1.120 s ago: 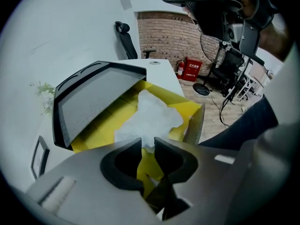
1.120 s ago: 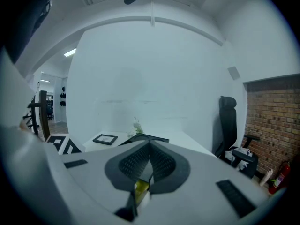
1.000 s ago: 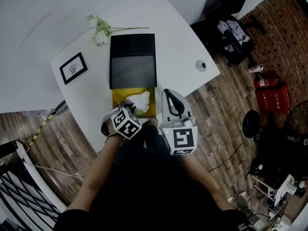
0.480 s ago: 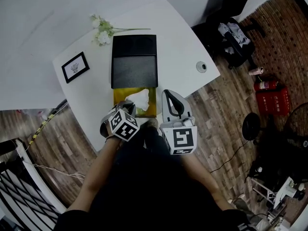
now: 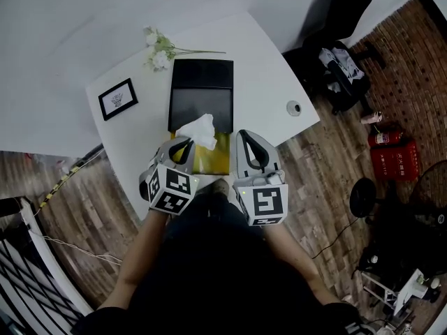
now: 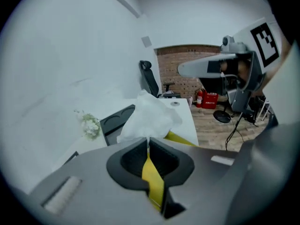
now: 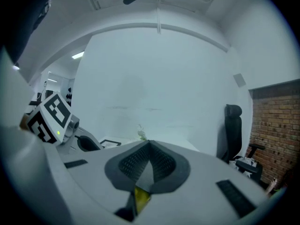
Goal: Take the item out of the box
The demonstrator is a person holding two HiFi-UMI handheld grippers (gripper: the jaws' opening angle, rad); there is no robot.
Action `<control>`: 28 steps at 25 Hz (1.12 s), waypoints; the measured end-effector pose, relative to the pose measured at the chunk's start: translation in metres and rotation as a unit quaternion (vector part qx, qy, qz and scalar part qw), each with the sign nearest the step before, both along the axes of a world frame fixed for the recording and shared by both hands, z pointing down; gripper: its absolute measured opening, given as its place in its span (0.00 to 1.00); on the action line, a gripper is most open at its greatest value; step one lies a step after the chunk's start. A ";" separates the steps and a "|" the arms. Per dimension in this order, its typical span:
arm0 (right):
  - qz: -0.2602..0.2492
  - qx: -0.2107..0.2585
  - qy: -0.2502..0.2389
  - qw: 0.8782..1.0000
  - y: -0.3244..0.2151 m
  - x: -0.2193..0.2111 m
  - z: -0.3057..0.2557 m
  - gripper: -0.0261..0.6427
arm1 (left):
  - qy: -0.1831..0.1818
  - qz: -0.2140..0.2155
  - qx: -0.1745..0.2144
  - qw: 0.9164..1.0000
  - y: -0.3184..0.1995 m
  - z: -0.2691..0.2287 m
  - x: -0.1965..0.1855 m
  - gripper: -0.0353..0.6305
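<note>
Between the jaws of the left claw point(image 5: 183, 145) point(image 6: 148, 142) sits a crumpled white tissue point(image 5: 198, 131) point(image 6: 150, 118): the jaws have just been closing and are now pressed onto its lower end, and the rest of it fans out ahead of the tips. Under this claw and a little to its right lies the yellow box point(image 5: 209, 160) point(image 6: 180, 138), open at the top. The tissue hangs over the box's far edge, and no view shows whether it touches that edge. Beyond the left claw's tips a black tray point(image 5: 202, 96) point(image 6: 115, 121) lies flat on the white table point(image 5: 258, 68), touching the far end of the box. Further ahead and to the left are white flowers point(image 5: 159, 51) point(image 6: 89, 124) and a small picture frame point(image 5: 117, 98). Just to the right of the box, the right claw point(image 5: 247, 137) point(image 7: 149, 144) has its jaws pressed together with nothing between them, and the left claw is close at its left side
</note>
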State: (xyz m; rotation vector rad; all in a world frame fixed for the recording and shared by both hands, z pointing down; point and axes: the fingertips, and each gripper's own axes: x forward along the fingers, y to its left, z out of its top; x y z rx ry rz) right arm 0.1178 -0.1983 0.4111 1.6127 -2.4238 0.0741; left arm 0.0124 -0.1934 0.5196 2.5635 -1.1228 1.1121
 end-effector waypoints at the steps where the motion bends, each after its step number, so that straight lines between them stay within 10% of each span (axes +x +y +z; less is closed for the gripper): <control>1: -0.001 0.005 0.000 1.000 -0.001 -0.001 -0.004 0.06 | 0.008 -0.004 0.016 1.000 -0.003 -0.012 0.000 0.09; 14: 0.015 0.065 -0.007 0.998 -0.004 -0.001 -0.081 0.06 | 0.113 -0.036 0.206 0.971 -0.023 -0.161 -0.005 0.09; 28: 0.023 0.165 -0.031 0.985 0.007 0.005 -0.161 0.06 | 0.219 -0.089 0.296 0.926 -0.014 -0.267 -0.020 0.09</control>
